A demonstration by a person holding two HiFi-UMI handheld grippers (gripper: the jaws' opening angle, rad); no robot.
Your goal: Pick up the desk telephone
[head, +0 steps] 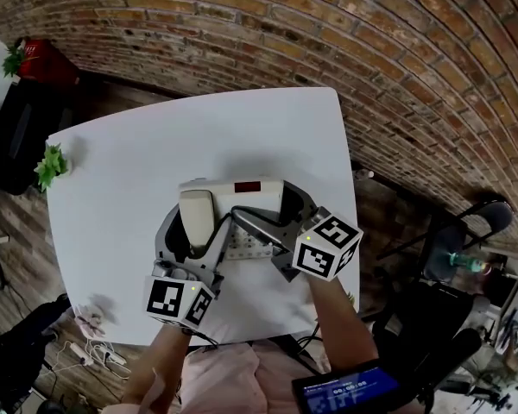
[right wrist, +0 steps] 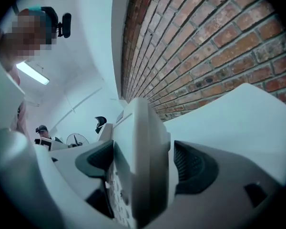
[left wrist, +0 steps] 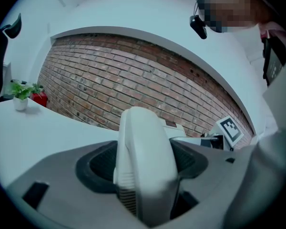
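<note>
A white desk telephone (head: pixel 257 198) sits near the front of the white table (head: pixel 198 128). Its handset (head: pixel 196 218) is on its left side. My left gripper (head: pixel 192 240) is shut on the handset (left wrist: pixel 145 161), and both dark pads press on its sides in the left gripper view. My right gripper (head: pixel 263 241) reaches in from the right. The telephone's body (right wrist: pixel 140 161) stands edge-on between its jaws, with a thin gap at the right pad. The right gripper (right wrist: pixel 143 171) is open around it.
A small potted plant (head: pixel 52 164) stands at the table's left edge. Cables (head: pixel 95 341) lie on the floor at the front left. A brick wall (head: pixel 328 41) runs behind the table. A dark chair (head: pixel 483 222) stands at the right.
</note>
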